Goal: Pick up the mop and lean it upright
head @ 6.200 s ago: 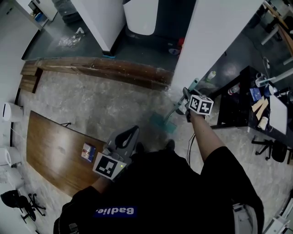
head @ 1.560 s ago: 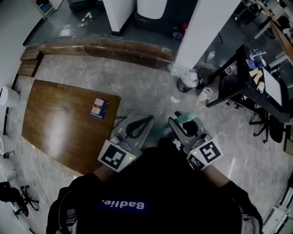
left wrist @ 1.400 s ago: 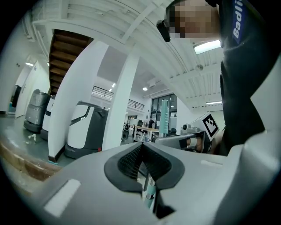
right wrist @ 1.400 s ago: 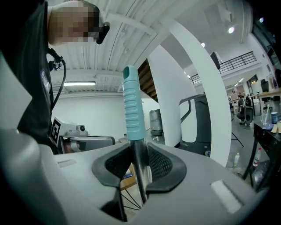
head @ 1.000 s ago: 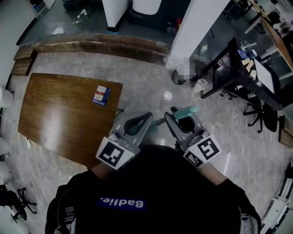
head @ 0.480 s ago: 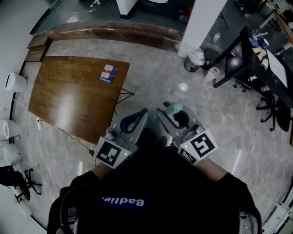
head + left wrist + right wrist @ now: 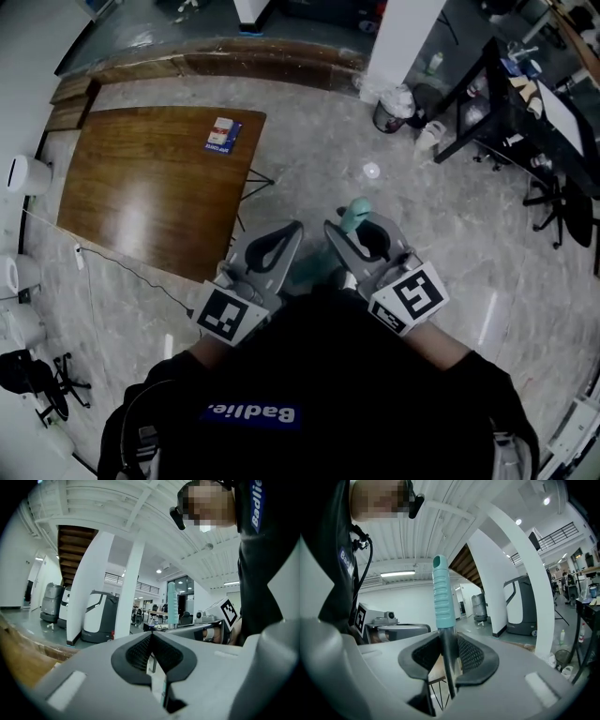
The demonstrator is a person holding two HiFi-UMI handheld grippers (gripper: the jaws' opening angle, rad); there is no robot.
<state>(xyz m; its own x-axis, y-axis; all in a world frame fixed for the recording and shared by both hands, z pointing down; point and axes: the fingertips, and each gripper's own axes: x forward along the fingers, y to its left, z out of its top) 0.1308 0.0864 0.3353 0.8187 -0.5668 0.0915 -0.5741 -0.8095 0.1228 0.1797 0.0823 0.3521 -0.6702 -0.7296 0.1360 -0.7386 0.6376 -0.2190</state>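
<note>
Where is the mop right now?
The mop stands upright in the right gripper, its pole pinched between the fingers; in the head view it is just in front of the person, right of the wooden table.

The person wears a black top (image 7: 319, 394) with blue lettering (image 7: 242, 412) across the chest; its sleeves end short of the wrists. A thin black cable (image 7: 367, 564) loops down the front of the top. The left hand-held gripper (image 7: 286, 234) and the right hand-held gripper (image 7: 356, 230) have smooth light-grey shells with rounded shoulders, and ribbed black pads (image 7: 471, 656) line the inner faces. Each carries a white marker cube (image 7: 223, 313) printed with black squares, and a small green light (image 7: 246, 320) glows beside it.
</note>
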